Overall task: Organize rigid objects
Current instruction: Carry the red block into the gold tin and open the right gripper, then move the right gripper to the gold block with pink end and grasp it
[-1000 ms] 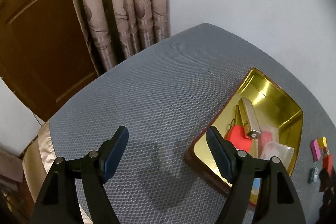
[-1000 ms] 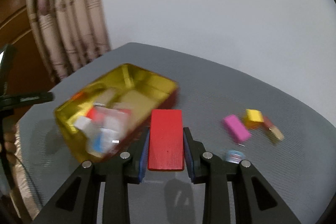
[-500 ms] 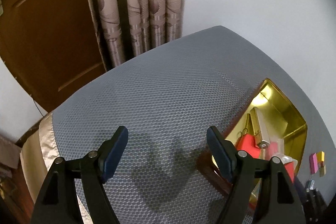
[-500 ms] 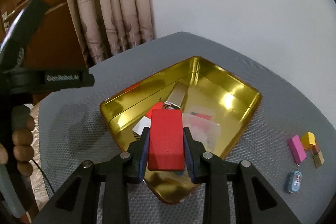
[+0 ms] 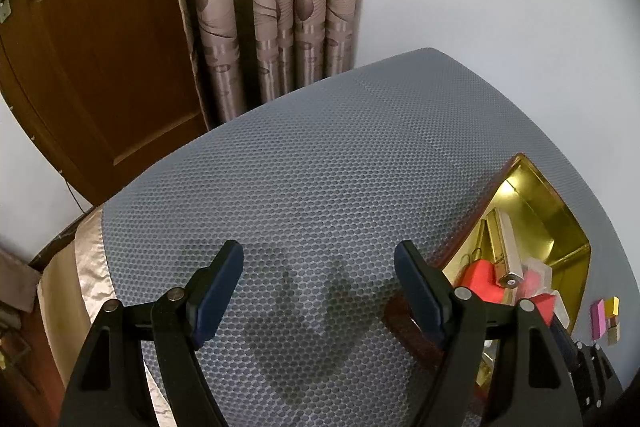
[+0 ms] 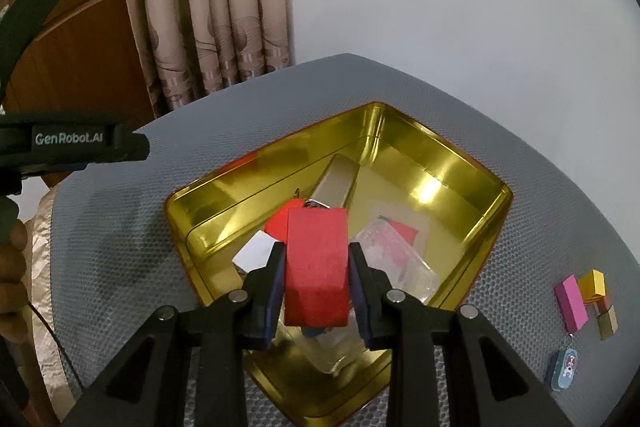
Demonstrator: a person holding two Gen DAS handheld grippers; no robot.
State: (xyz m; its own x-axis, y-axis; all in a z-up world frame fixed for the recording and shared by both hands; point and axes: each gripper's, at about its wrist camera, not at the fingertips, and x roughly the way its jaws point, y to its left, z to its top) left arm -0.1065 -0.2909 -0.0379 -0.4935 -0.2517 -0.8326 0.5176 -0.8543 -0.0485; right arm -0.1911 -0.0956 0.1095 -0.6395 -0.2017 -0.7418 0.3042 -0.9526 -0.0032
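Right claw: my right gripper (image 6: 316, 287) is clamped on a red block (image 6: 316, 267), one pad on each long side, with the block poised over the near part of the gold tin (image 6: 472, 187).
Left claw: my left gripper (image 5: 318, 281) stands wide with nothing between its fingers, over bare grey mat (image 5: 320, 155) just beside the tin's left edge.
Already in the tin: a silver bar (image 6: 334, 185), a red heart-shaped piece (image 6: 280, 221), a white square piece (image 6: 256, 253) and a clear plastic case (image 6: 400, 263) lie on the tin floor, as I read them.
Still out on the mat: a pink block (image 6: 572, 303), a yellow cube (image 6: 594, 283), a small olive block (image 6: 607, 323) and a blue tag on a short chain (image 6: 562, 373) sit in a cluster well to the right of the tin.
Progress: I judge the sorting a little past halfway; several pieces are stowed, one is in my grip, four wait.
Step in hand: placing the red block inside; it is not yet set down.
What is left: release this block, then fetch the four loose pieces one after another.
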